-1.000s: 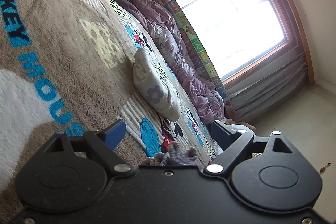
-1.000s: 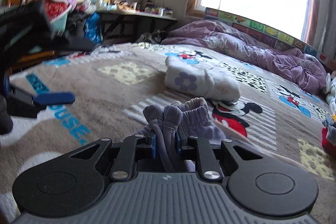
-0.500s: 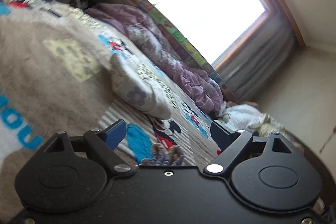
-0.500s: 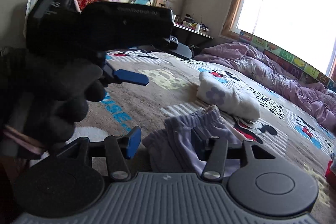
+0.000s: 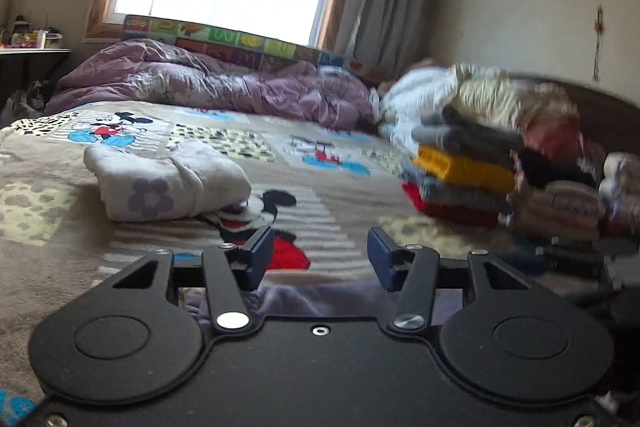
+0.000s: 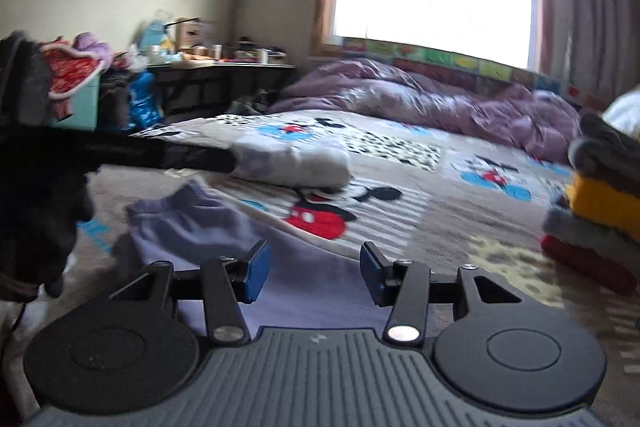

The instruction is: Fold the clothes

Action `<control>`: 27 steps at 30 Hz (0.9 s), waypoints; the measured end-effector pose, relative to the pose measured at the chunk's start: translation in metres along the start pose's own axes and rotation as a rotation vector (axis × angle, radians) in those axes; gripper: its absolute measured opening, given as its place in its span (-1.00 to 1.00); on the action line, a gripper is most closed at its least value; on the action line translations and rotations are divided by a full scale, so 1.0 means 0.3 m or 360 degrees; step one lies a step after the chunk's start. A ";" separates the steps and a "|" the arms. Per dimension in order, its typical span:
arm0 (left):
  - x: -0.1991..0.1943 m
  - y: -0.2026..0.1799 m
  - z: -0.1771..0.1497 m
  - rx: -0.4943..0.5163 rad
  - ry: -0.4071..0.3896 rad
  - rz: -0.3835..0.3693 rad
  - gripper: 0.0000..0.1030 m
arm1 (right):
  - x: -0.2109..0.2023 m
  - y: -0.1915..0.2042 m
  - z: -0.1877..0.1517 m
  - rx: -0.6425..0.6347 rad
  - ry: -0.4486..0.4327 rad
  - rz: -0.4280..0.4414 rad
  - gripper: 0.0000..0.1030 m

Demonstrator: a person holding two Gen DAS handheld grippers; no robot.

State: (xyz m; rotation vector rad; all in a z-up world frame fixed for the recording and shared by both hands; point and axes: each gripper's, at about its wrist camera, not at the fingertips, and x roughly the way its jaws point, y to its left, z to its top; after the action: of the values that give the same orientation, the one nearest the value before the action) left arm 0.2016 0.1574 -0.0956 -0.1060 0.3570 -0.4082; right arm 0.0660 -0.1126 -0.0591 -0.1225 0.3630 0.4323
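Note:
A lavender garment lies loose on the Mickey Mouse blanket, its waistband to the left. My right gripper is open and empty just above its near part. My left gripper is open and empty; a strip of the lavender garment shows under its fingers. The left gripper's black body and the gloved hand holding it cross the left of the right wrist view. A folded white garment with purple flowers lies on the blanket beyond; it also shows in the right wrist view.
A stack of folded clothes stands at the right of the bed; the right wrist view shows it too. A crumpled purple duvet lies along the window side. A cluttered desk and a clothes heap stand at the far left.
My right gripper opened and let go of the lavender garment, which now lies spread on the blanket. My left gripper swung round from a tilted pose to level, facing the window and the stack.

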 end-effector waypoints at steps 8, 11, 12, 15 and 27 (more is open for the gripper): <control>0.104 0.125 -0.087 -0.0186 0.0313 0.0197 -0.23 | 0.179 -0.090 -0.188 0.0142 0.0317 -0.0006 -0.02; 0.117 0.098 -0.101 -0.0093 0.0347 0.0231 -0.22 | 0.180 -0.083 -0.185 0.0129 0.0341 -0.0005 -0.01; 0.118 0.091 -0.101 -0.0088 0.0348 0.0235 -0.22 | 0.183 -0.082 -0.184 0.0121 0.0351 0.0000 0.00; 0.097 0.080 -0.082 -0.0129 0.0332 0.0210 -0.18 | 0.169 -0.084 -0.176 0.0115 0.0366 -0.0010 0.01; -0.220 0.336 -0.123 -0.1199 -0.0146 0.0015 0.72 | -0.024 -0.390 -0.294 0.1092 0.0291 -0.0014 0.11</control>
State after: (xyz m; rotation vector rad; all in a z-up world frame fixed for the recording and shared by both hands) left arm 0.1691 0.2752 -0.1264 -0.8547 0.4056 -0.2406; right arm 0.0822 -0.2377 -0.1338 0.5071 0.6712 0.2691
